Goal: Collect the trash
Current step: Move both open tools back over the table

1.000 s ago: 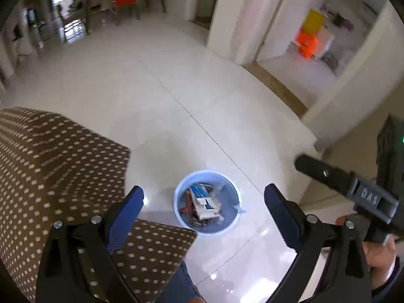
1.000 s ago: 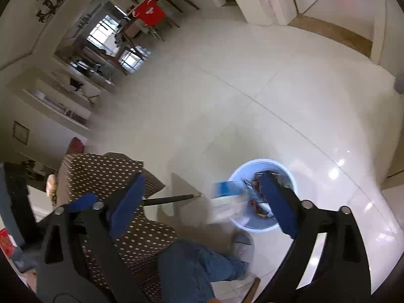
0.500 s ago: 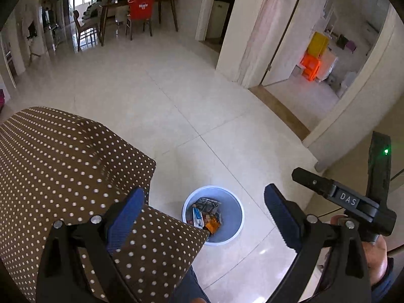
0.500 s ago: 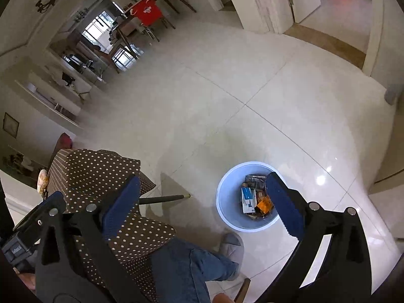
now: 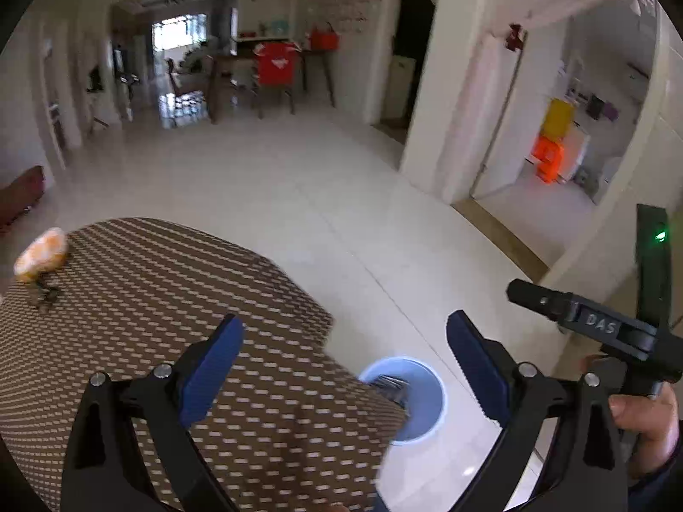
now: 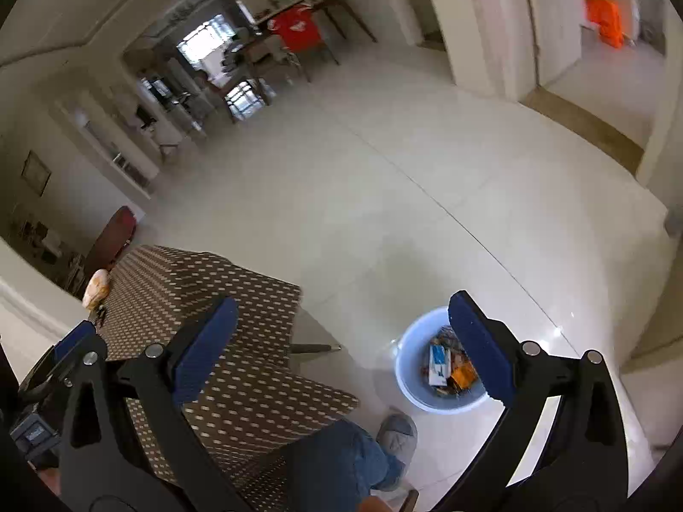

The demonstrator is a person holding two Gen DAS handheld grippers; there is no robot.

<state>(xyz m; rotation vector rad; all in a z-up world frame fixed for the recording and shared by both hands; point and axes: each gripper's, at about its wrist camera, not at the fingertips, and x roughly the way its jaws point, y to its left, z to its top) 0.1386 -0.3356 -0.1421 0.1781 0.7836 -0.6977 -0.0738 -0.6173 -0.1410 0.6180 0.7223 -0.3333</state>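
Note:
A light blue bin (image 6: 412, 377) stands on the floor beside the table and holds several wrappers and a small box (image 6: 439, 365). In the left wrist view the bin (image 5: 420, 388) is half hidden by the table edge. An orange-and-white crumpled item (image 5: 41, 254) lies at the far left of the brown dotted tablecloth (image 5: 149, 290); it also shows in the right wrist view (image 6: 96, 288). My left gripper (image 5: 345, 358) is open and empty above the table's near corner. My right gripper (image 6: 341, 337) is open and empty, high above the floor between table and bin.
The person's jeans leg and grey slipper (image 6: 397, 431) are on the floor by the bin. A table leg (image 6: 313, 347) sticks out under the cloth. White tiled floor (image 6: 384, 196) stretches to a dining table with a red chair (image 5: 275, 64). A doorway (image 5: 550, 162) opens at the right.
A box that was falling from the right gripper now lies in the bin. Both grippers have lifted and tilted up, left one back over the table; the orange-and-white item has come into view.

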